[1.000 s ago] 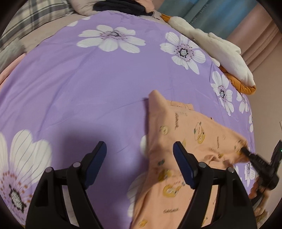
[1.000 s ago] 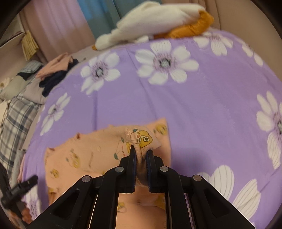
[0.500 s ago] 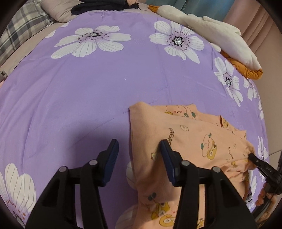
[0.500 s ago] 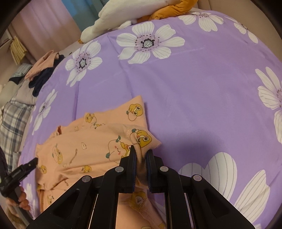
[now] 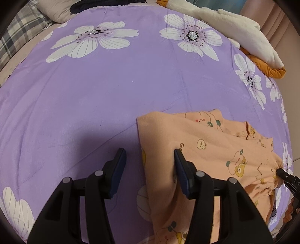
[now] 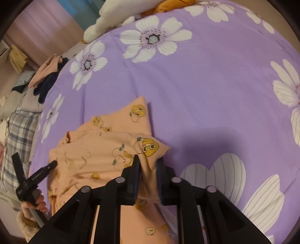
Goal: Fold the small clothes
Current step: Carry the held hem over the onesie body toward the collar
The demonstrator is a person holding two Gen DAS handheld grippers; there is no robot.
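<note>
A small peach garment (image 5: 206,140) printed with cartoon animals lies partly folded on the purple flowered bedsheet (image 5: 112,90). My left gripper (image 5: 149,151) hovers over its left edge. Its jaws are opening and stand wide; the cloth's edge lies under and between them, and neither pad presses it. My right gripper (image 6: 148,158) is at the garment's (image 6: 105,146) right corner. Those jaws are opening too, with a bunched fold still sitting loosely between the pads. Each view shows the other gripper's tip at the far side of the cloth.
White and orange plush fabric (image 5: 234,24) is piled at the bed's far edge. A plaid cloth (image 5: 16,37) and dark clothes (image 5: 90,5) lie at the far left. A hand (image 6: 31,206) grips the left tool's handle.
Both grippers have come down toward the bed and the garment now lies flatter. The right jaws, tight on the fold before, have parted. The left jaws stand narrower than a second ago.
</note>
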